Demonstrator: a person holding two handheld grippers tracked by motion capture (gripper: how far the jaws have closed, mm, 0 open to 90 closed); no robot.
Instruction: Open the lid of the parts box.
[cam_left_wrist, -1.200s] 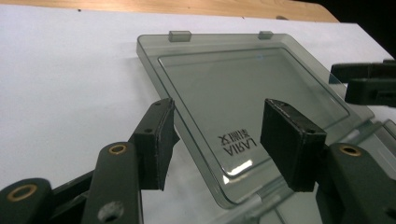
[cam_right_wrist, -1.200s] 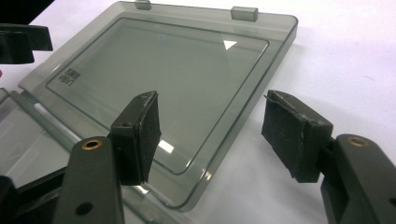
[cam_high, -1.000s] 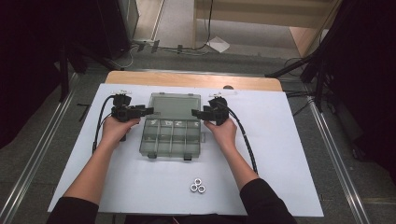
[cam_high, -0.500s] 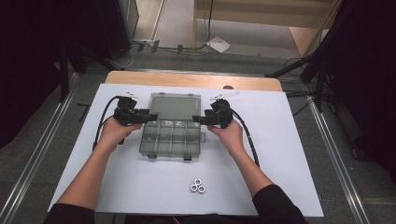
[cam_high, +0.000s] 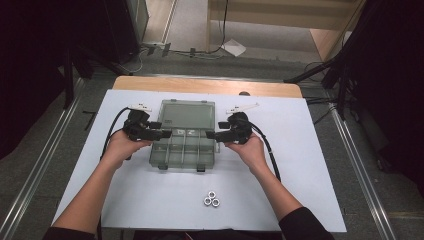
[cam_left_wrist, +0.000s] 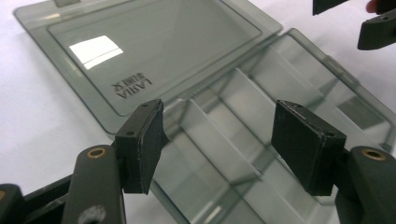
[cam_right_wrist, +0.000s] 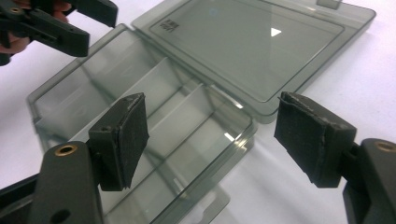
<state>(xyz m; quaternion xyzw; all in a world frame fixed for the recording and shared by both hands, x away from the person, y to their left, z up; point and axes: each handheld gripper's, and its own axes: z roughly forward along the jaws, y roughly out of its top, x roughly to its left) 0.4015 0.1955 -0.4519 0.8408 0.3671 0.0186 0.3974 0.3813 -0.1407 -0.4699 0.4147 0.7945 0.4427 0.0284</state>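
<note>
Both tools stand with jaws wide and nothing between them: the left tool (cam_high: 167, 133) at the left edge of the compartment box (cam_high: 184, 147), the right tool (cam_high: 210, 135) at its right edge, each having just been opening, as the earlier frames bear out. In the left gripper view the left tool's pads (cam_left_wrist: 140, 140) hover above the dividers without touching them; in the right gripper view the right tool's pads (cam_right_wrist: 122, 137) likewise hang clear over the box's near corner. The box lies open on the white sheet (cam_high: 310, 165) covering the table (cam_high: 200, 85), its lid (cam_high: 188, 114) folded flat away from the person, its compartments apparently empty. Three metal nuts (cam_high: 212, 199) lie together on the sheet, well apart from the box and nearer the person. The step in hand appears to be letting go of the opened box before fetching the nuts. Risks, as judged from here: a withdrawing jaw could catch the thin box wall and drag or tip the light box; the small, smooth nuts could slip or roll from the broad pads when pinched; a nut dropped carelessly could bounce out of its compartment.
</note>
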